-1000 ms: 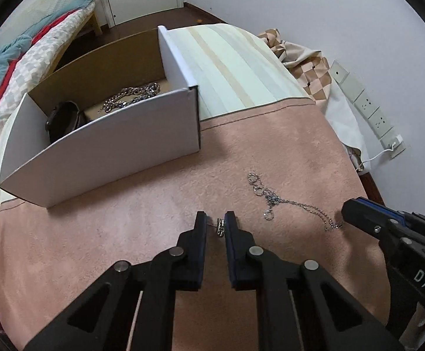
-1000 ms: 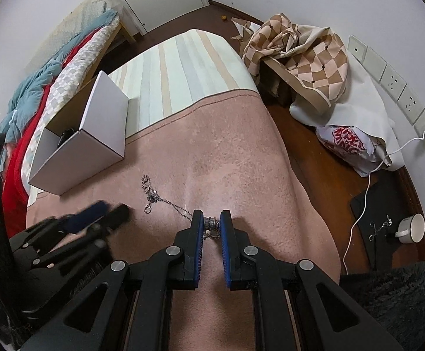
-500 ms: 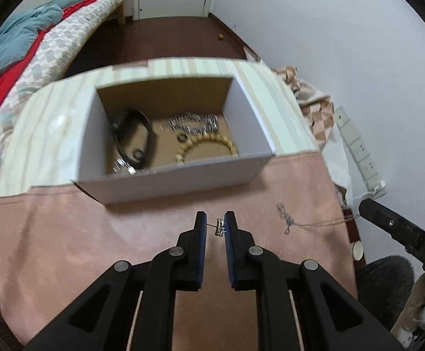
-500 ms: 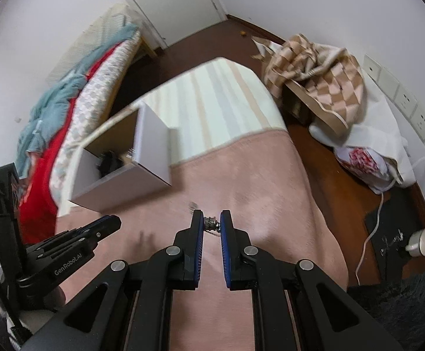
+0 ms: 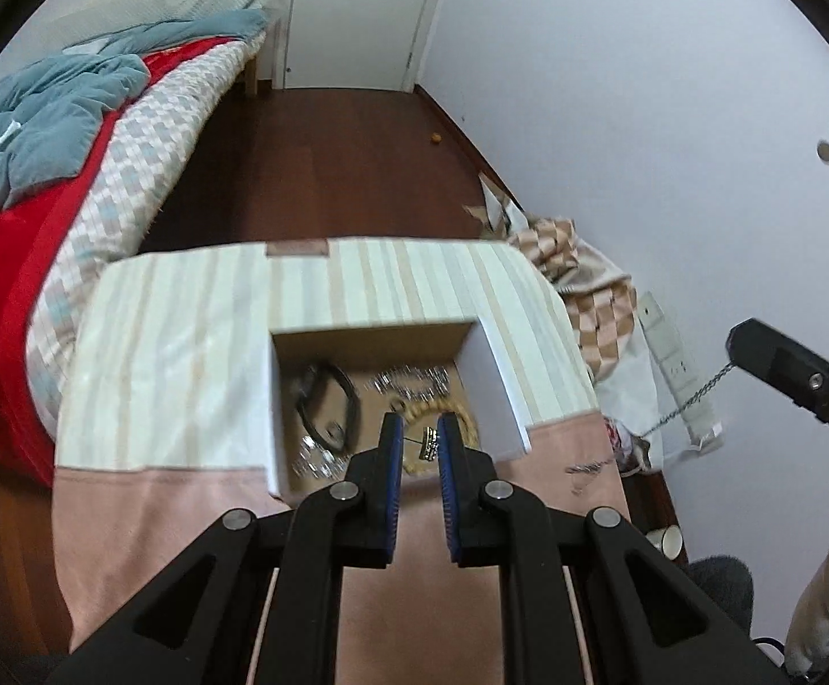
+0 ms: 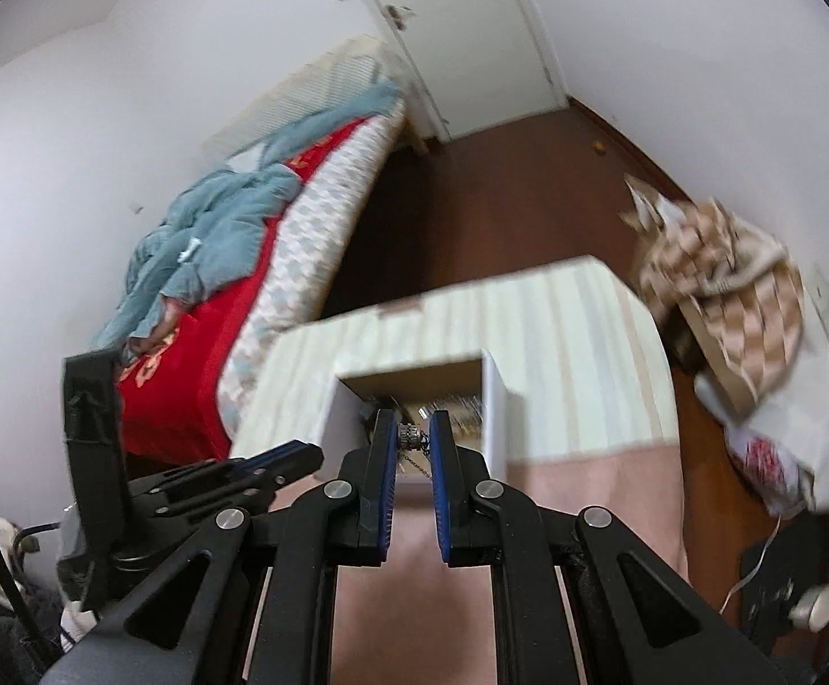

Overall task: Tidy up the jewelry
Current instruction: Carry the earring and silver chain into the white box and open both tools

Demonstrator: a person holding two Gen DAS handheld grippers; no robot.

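Observation:
A white cardboard box (image 5: 497,362) stands open on the table. Inside it lie a black band (image 5: 323,399), a silver chain (image 5: 409,381) and a wooden bead bracelet (image 5: 460,414). My left gripper (image 5: 419,444) is shut on a small metal earring (image 5: 429,443), held over the box's near edge. My right gripper (image 6: 414,438) is shut on the beaded end of a thin silver chain (image 6: 410,436), raised above the table in front of the box (image 6: 497,405). The chain (image 5: 694,397) hangs from the right gripper's finger at the right of the left wrist view.
The table has a pink cloth (image 5: 174,519) near me and a striped cloth (image 5: 186,342) beyond. A bed (image 5: 43,171) lies to the left. A checked blanket (image 6: 723,279) and a white bag (image 6: 780,445) lie on the floor at the right, near wall sockets (image 5: 668,351).
Both grippers have risen and moved toward the box. The thin chain has been lifted off the pink cloth. The left gripper has moved over the box's near edge.

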